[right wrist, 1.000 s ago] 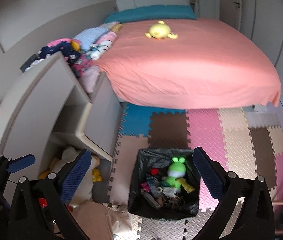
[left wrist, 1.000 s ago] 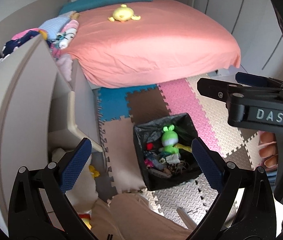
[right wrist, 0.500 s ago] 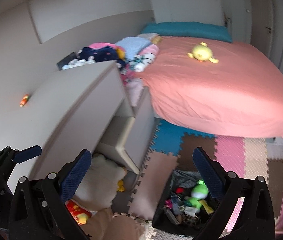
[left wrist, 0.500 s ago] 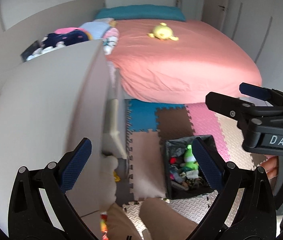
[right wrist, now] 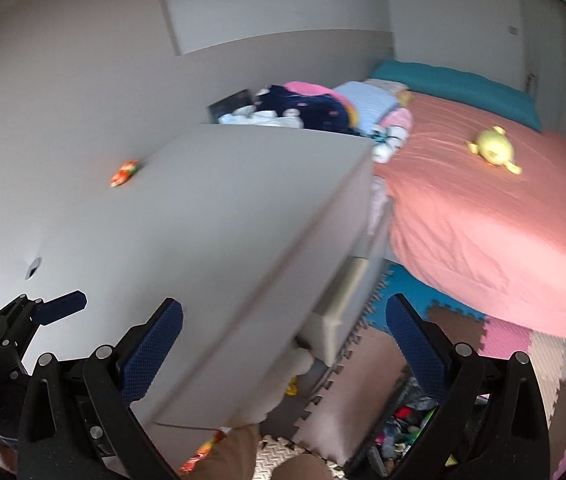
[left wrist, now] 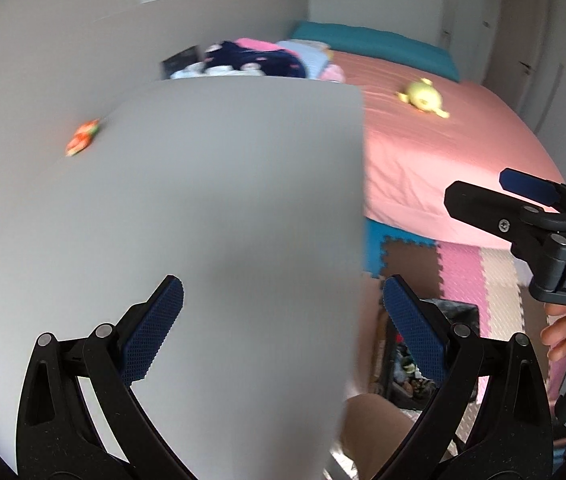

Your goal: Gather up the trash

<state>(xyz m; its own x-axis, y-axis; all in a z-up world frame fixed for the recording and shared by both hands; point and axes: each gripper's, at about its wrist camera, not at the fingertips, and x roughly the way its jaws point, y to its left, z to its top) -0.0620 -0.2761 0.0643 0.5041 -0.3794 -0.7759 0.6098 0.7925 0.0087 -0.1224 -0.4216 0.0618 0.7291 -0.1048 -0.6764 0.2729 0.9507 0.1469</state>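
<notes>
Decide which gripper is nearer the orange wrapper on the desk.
Left, slightly. The left gripper sits over the desk, the wrapper ahead to its left. The right gripper is further right, at the desk's edge.

Bedroom interior, blurred. A grey cabinet top (left wrist: 211,216) is set against a pale wall (right wrist: 83,80). A bed (right wrist: 503,216) is covered in a pink sheet, with a teal pillow (right wrist: 455,84) at its head. The floor is laid with interlocking foam mats (right wrist: 503,344) in blue, brown, pink and beige. White wardrobe doors (left wrist: 531,40) are seen beyond.

A yellow plush toy (right wrist: 492,149) lies on the pink bed (right wrist: 495,216).
</notes>
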